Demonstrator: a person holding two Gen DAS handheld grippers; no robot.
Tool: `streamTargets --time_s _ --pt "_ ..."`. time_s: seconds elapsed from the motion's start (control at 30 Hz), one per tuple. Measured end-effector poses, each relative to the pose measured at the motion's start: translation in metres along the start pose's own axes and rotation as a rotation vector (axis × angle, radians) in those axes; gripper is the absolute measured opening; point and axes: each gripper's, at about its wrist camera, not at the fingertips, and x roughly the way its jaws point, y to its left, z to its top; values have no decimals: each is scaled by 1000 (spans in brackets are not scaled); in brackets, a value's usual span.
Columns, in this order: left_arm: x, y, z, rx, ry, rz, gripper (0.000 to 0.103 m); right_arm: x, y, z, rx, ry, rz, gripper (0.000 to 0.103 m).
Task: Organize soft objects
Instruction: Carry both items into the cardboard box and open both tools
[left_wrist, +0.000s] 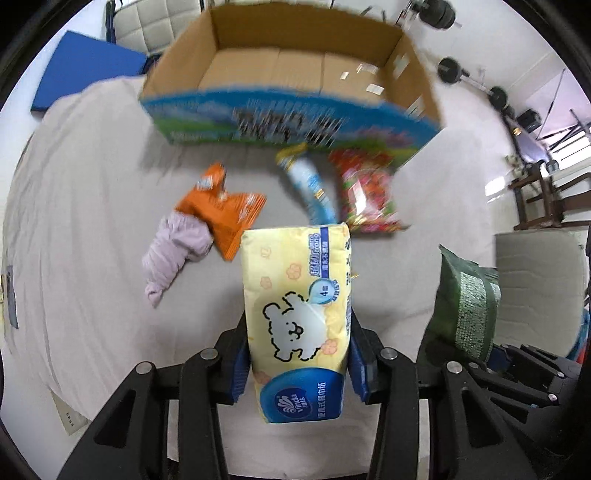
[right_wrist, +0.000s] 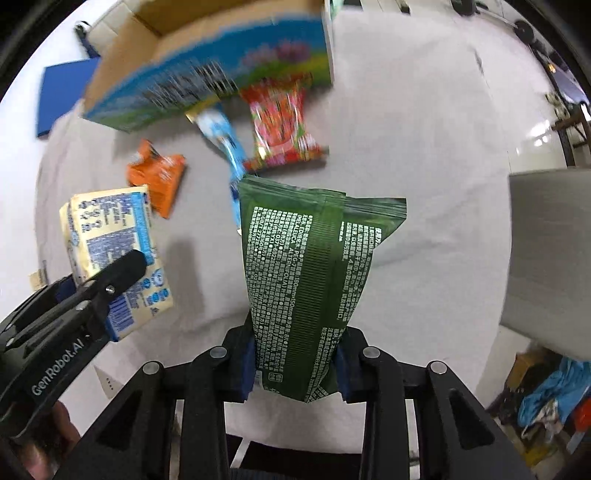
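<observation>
We hold the Vinda tissue pack (left_wrist: 297, 325) clenched in the left gripper (left_wrist: 297, 365) jaws and the green wet-wipes pack (right_wrist: 306, 280) in the right gripper (right_wrist: 295, 363) jaws, both short of the open cardboard box (left_wrist: 295, 114).

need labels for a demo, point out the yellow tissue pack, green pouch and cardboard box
yellow tissue pack (left_wrist: 295, 317), left wrist view, bear print.
green pouch (right_wrist: 303, 288), right wrist view, printed back.
cardboard box (left_wrist: 295, 70), left wrist view, inner floor.
</observation>
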Motion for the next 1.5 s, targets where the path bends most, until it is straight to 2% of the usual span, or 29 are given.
streamTargets --time_s 0.23,0.33,0.43,0.53,0.67,0.93,1.13,1.33,1.37,1.4,1.43,1.5 --pt "-46 17 78 13 -78 -78 41 -88 17 36 -76 -115 62 35" --pt "-56 22 122 24 -107 -83 41 -113 33 73 -101 -163 53 35" --pt "-52 30 171 35 -112 -72 41 -118 41 113 -95 -185 32 35" --pt "-34 40 217 33 -85 -73 41 -110 50 161 -79 -192 -3 35" --pt "2 52 271 39 -23 -82 41 -71 60 231 -67 -168 -28 35" --pt "85 56 341 51 107 -133 41 13 62 327 -65 -101 -76 35" --pt "121 48 366 63 167 -160 41 32 58 340 -64 -69 -98 35" --pt "137 44 378 63 202 -170 43 29 59 339 -73 -55 -110 37" --pt "137 44 377 55 214 -173 44 26 62 337 -78 -52 -117 43" --pt "138 44 378 48 226 -170 44 25 62 335 -79 -53 -120 56" --pt "139 43 377 40 239 -170 47 25 62 336 -78 -55 -121 62" --pt "136 42 377 35 240 -175 56 22 65 334 -80 -49 -112 66"
